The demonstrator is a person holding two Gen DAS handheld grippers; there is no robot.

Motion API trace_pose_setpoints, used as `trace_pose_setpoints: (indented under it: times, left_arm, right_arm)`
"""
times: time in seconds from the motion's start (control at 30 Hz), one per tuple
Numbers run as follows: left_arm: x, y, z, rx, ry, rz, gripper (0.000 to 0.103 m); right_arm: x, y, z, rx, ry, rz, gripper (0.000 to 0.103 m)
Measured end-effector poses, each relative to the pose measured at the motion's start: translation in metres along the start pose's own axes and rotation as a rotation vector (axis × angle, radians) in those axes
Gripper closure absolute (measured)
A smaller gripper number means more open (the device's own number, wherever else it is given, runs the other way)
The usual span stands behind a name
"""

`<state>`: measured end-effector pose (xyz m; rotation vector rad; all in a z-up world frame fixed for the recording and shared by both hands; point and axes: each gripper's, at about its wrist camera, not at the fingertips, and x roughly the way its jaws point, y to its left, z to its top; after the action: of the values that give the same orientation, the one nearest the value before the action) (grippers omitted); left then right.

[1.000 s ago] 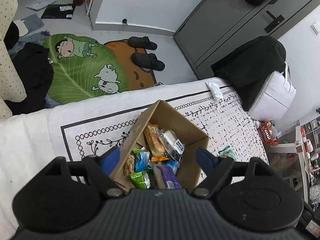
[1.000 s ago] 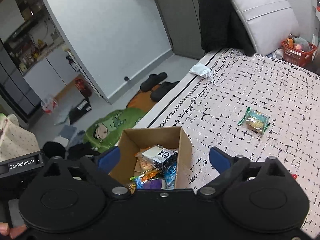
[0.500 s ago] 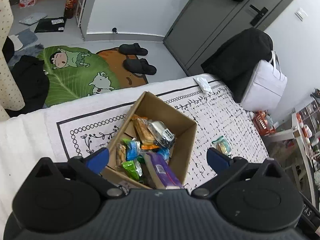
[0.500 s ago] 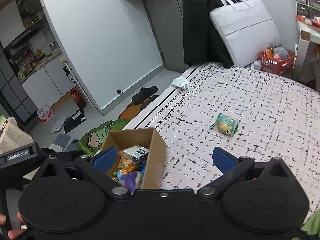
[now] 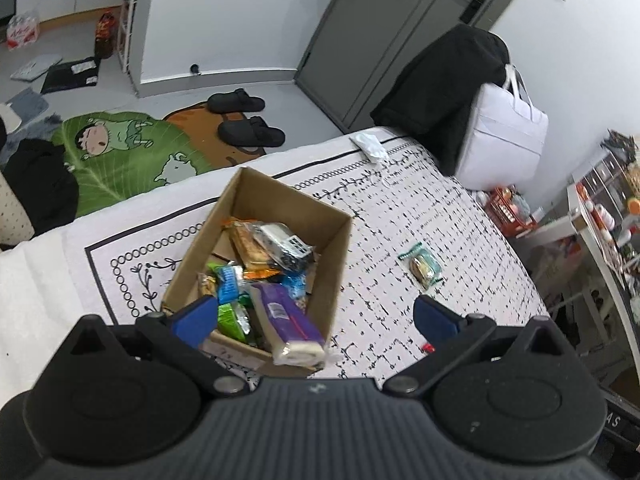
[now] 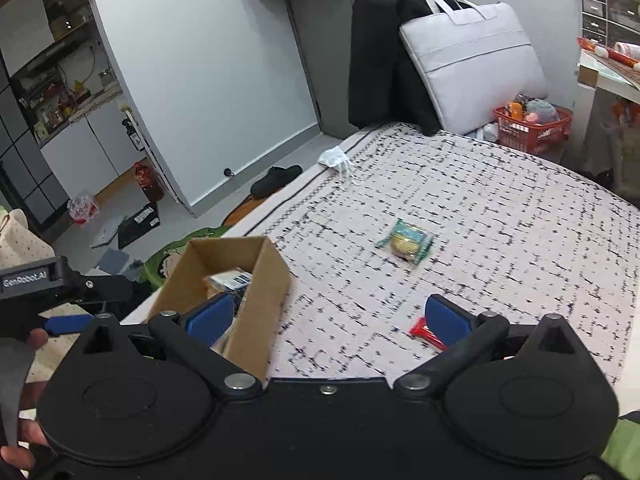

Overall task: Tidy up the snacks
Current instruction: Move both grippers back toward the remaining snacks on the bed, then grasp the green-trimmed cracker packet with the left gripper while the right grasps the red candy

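Mask [image 5: 370,145] nr bed [image 5: 460,240] edge

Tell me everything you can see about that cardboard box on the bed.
The cardboard box is plain brown, rectangular and open-topped, with no lid showing. It sits upright on the patterned white bedspread, near the edge facing the floor. Wrapped snacks fill it loosely: a purple packet leans on the near wall, with green, blue and orange wrappers behind. Neither pair of tongs visibly touches it.

My two wrist cameras angle down past their own fingers; both share the cardboard box [image 5: 256,264] [image 6: 256,304] ahead.
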<state>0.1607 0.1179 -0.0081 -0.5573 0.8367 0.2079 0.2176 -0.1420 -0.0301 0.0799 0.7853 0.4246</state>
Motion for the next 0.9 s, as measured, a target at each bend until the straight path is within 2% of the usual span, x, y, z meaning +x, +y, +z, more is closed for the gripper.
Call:
trace_pose_setpoints:
  times: [0.23,0.4,0.6,0.9]
  left_arm:
    - [0.005,-0.022,-0.01,0.036,0.006,-0.008,0.0]
    - [0.017,-0.041,-0.018,0.085,0.037,0.013,0.0]
    - [0.028,-0.059,-0.028,0.125,0.07,0.006,0.0]
    - [0.053,-0.085,-0.037,0.154,0.157,-0.026,0.0]
  right_arm:
    - [-0.007,-0.026,-0.006,0.025,0.009,-0.015,0.0]
    - [-0.01,-0.045,-0.011,0.039,0.026,-0.017,0.0]
    - [-0.011,-0.07,-0.019,0.074,0.041,-0.047,0.0]
    - [0.005,-0.101,-0.036,0.157,0.089,-0.048,0.0]
